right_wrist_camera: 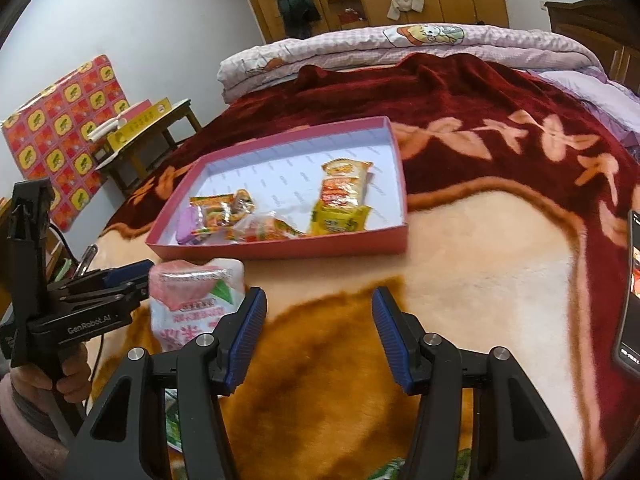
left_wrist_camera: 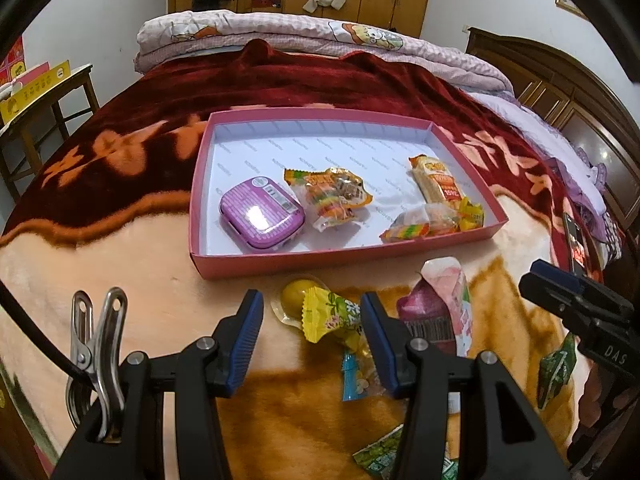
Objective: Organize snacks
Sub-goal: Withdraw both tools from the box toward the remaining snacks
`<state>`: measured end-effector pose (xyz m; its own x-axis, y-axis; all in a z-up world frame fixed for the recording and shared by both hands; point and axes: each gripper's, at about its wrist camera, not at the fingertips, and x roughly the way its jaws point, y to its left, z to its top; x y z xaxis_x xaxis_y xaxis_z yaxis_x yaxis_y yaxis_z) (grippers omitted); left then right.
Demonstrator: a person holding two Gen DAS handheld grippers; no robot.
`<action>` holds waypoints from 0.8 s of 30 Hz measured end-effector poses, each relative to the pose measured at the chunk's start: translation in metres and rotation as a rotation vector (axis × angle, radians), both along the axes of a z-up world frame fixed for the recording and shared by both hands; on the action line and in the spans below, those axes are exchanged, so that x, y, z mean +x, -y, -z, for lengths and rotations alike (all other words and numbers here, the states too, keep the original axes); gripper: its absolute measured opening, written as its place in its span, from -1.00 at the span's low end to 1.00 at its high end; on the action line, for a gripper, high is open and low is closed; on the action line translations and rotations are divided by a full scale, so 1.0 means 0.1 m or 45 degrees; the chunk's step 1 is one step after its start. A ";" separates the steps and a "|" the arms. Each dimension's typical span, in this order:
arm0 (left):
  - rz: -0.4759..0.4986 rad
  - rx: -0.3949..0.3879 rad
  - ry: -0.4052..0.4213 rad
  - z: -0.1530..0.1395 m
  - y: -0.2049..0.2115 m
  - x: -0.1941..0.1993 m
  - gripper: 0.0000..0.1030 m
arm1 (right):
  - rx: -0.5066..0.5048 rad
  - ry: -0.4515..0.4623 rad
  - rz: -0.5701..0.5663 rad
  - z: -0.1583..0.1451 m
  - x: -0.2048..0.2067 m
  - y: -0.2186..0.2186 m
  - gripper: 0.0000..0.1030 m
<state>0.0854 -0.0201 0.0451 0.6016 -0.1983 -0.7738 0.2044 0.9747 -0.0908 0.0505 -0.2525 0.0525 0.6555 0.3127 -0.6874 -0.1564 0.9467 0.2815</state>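
Observation:
A pink shallow box (left_wrist_camera: 256,266) lies on the bed and holds a purple tin (left_wrist_camera: 262,212), an orange candy bag (left_wrist_camera: 332,194), a cracker pack (left_wrist_camera: 436,182) and a rainbow candy pack (left_wrist_camera: 424,226). My left gripper (left_wrist_camera: 312,340) is open, with a yellow-green snack packet (left_wrist_camera: 332,316) and a yellow jelly cup (left_wrist_camera: 294,298) between its fingers on the blanket. A pink-and-white bag (left_wrist_camera: 444,300) lies to its right. My right gripper (right_wrist_camera: 320,336) is open and empty over bare blanket; the box (right_wrist_camera: 280,250) is ahead and the pink-and-white bag (right_wrist_camera: 192,304) is at its left.
A blue-wrapped candy (left_wrist_camera: 354,376) and green packets (left_wrist_camera: 556,368) lie near my left gripper. A phone (right_wrist_camera: 632,292) lies at the right on the blanket. A folded quilt (left_wrist_camera: 320,36) is at the far end of the bed. A small table (right_wrist_camera: 136,136) stands at the left.

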 end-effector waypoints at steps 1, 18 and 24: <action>-0.001 0.001 0.000 0.01 0.01 0.00 0.03 | -0.002 -0.006 0.003 0.01 0.00 0.01 0.09; 0.026 -0.047 -0.008 0.10 0.08 0.02 -0.42 | 0.057 -0.036 -0.077 0.08 -0.01 -0.18 0.09; 0.039 -0.072 0.014 0.04 0.02 -0.03 -0.60 | 0.051 -0.034 -0.120 0.06 -0.02 -0.31 0.09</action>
<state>0.0819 -0.0225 0.0410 0.6028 -0.2600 -0.7543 0.2355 0.9613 -0.1432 0.0481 -0.2215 0.0464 0.6033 0.3996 -0.6902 -0.2360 0.9161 0.3242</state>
